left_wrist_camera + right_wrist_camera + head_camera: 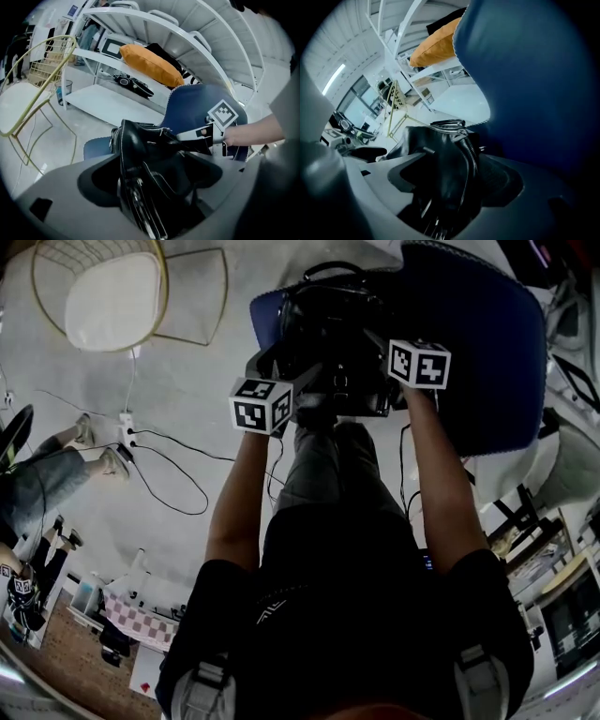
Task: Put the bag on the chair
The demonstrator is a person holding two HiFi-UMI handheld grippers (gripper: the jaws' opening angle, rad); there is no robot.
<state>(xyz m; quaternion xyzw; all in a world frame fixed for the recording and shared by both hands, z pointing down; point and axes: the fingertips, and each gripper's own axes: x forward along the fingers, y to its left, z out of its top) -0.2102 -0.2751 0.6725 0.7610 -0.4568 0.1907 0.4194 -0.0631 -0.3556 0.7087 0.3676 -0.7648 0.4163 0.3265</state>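
**Head view.** Looking steeply down onto a black bag (328, 324), right over the seat of the blue chair (487, 362), near its front edge. Flanked by the left tongs (298, 381) and the right tongs (375, 345), one at each side, both angled down into it. No telling from here whether resting on the seat or hanging just above it. Off to the upper left, well apart, a wire chair (103, 292); no part in this job.

**Left gripper view.** Closed on the bag (140, 159): a fold of black leather with pale stitching and a strap, pinched between the left tongs and standing up out of them. Behind it, the blue seat edge and the chair back (197, 101). Across the bag, the right tongs (199, 135) at its top edge. Farther back, a white shelf (108, 101) with an orange cushion (150, 65).

**Right gripper view.** Spread wide, with dark leather and a zip of the bag (445, 164) lying between but no clear squeeze on it; read as a loosened hold. Close ahead, the blue chair back (525, 79), filling the right half.

**Progress, as a judgement.** Carrying done, placing nearly done: bag at the chair, one side apparently freed. Left to do:
- make sure of a settled bottom on the seat;
- open the left tongs;
- draw both clear without tipping the bag off the front edge.
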